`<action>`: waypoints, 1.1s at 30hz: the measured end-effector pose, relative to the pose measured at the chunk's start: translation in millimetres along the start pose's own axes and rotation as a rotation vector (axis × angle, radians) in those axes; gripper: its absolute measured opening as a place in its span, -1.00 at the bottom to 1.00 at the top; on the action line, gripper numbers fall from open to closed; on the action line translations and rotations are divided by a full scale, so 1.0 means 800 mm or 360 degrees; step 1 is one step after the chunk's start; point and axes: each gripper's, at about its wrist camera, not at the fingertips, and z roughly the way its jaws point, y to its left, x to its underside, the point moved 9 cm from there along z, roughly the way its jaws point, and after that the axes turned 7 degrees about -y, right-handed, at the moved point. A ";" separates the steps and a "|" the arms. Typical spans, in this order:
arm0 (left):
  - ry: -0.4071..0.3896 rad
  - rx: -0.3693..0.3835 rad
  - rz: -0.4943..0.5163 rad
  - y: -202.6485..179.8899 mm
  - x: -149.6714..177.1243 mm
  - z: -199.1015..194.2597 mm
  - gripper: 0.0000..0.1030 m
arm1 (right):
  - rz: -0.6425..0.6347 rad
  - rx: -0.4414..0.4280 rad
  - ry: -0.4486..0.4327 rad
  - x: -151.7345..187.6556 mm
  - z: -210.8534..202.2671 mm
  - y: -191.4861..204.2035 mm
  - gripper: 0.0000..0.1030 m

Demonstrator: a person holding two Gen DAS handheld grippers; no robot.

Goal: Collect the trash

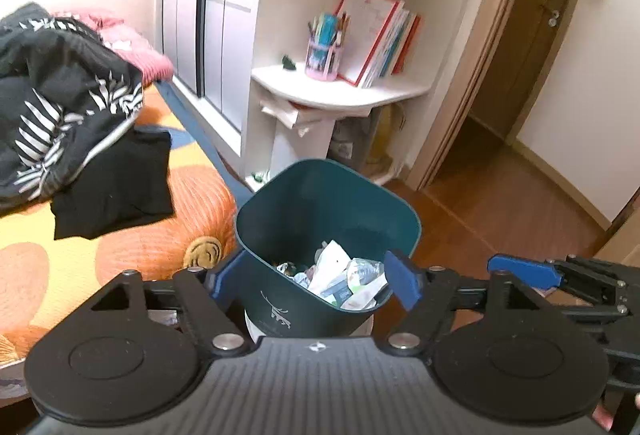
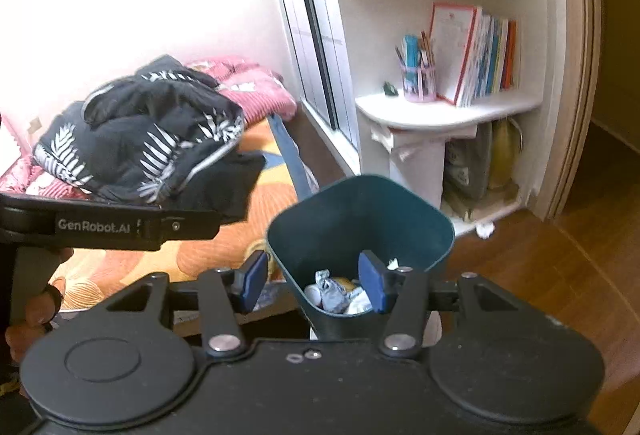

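A dark teal trash bin [image 1: 332, 203] stands on the wooden floor beside the bed, holding wrappers and crumpled plastic [image 1: 344, 275]. My left gripper [image 1: 316, 275] is open just above the bin's near rim, its blue pads either side of the rim. The right gripper's blue finger [image 1: 524, 269] shows at the right of that view. In the right wrist view the bin [image 2: 360, 211] holds trash [image 2: 340, 293]. My right gripper [image 2: 314, 281] is open and empty, its jaws straddling the bin's left wall. The left gripper's body [image 2: 104, 225] crosses the left side.
A bed with an orange patterned cover [image 1: 132, 243] and a heap of black clothes [image 1: 60, 83] lies left of the bin. A white corner shelf [image 1: 340, 91] with books and a pen cup stands behind. A crumpled white scrap [image 2: 485, 230] lies at its foot. A doorway [image 1: 520, 75] opens right.
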 end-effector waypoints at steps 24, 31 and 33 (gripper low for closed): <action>-0.0171 0.0012 -0.0064 0.003 0.039 -0.110 0.93 | 0.0028 -0.0079 -0.0215 0.007 -0.089 0.051 0.00; -0.0162 -0.0001 -0.0023 0.000 0.052 -0.119 0.93 | 0.0051 -0.0089 -0.0191 0.016 -0.089 0.059 0.00; -0.0152 0.0000 -0.0027 0.000 0.055 -0.120 0.93 | 0.0051 -0.0090 -0.0189 0.018 -0.090 0.060 0.00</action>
